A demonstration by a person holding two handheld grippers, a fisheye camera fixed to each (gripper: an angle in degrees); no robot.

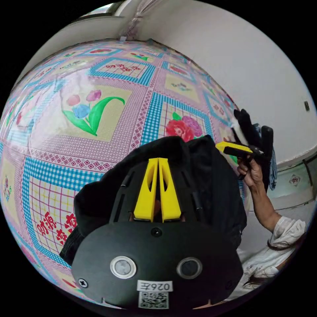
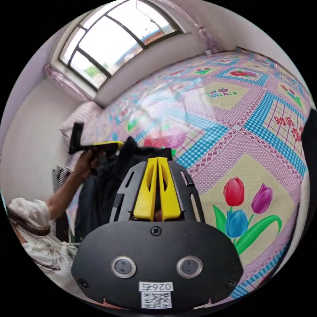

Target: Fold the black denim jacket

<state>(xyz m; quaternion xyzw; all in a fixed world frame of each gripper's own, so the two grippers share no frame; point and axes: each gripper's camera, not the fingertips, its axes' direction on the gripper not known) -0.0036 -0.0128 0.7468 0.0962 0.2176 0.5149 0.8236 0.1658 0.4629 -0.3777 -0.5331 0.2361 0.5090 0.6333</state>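
The black denim jacket (image 1: 204, 185) is bunched up at the edge of a bed, lifted between both grippers. My left gripper (image 1: 158, 160) has its yellow jaws pressed together with the jacket's cloth at their tips. To its right, a hand holds my right gripper (image 1: 220, 147), whose yellow jaws meet the jacket's far edge. In the right gripper view, my right gripper (image 2: 157, 160) is shut at the jacket's top edge, and the jacket (image 2: 99, 194) hangs down on the left. There my left gripper (image 2: 119, 144) pinches a raised corner of the cloth.
The bed is covered by a pink and blue checked sheet (image 1: 99, 99) with printed flowers (image 2: 247, 211). A white wall (image 1: 257, 66) runs along the bed. A window (image 2: 115, 39) and a pillow (image 2: 82, 115) lie at the far end. A person's white sleeve (image 1: 287, 231) is nearby.
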